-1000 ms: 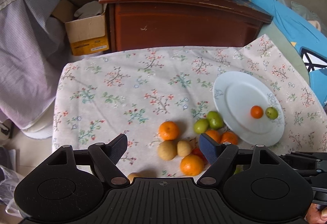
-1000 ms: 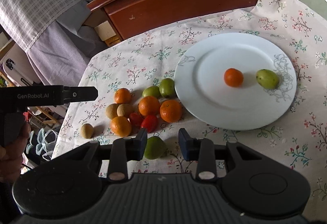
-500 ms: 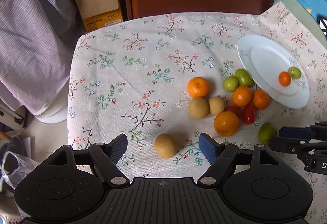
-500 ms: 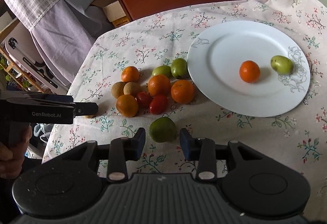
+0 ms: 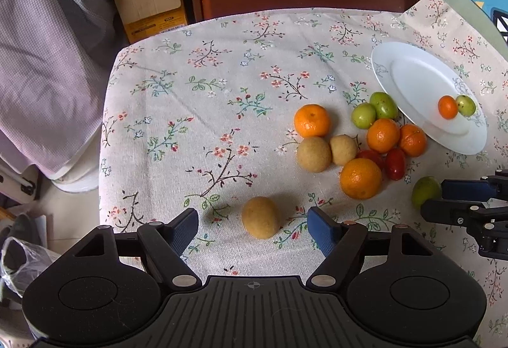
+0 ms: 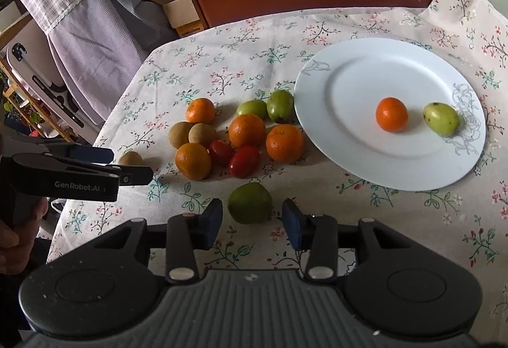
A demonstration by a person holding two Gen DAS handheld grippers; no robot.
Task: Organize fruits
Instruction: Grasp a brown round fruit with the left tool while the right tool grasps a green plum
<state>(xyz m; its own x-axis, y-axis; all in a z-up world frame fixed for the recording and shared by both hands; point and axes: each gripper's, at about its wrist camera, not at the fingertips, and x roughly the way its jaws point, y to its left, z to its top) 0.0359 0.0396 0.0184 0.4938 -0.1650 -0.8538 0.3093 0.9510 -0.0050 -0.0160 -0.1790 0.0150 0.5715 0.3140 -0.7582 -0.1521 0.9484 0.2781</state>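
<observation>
Left hand-held gripper [image 5: 252, 226] angled down, straddling brown fruit [image 5: 260, 221]

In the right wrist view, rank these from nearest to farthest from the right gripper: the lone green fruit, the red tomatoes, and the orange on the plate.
From the right gripper:
1. Lone green fruit, between its open fingers.
2. Red tomatoes, just beyond, in the pile.
3. Orange on the plate, far right.

"GenRobot.AI" in white lettering on left gripper [image 6: 127, 162] arm
</observation>
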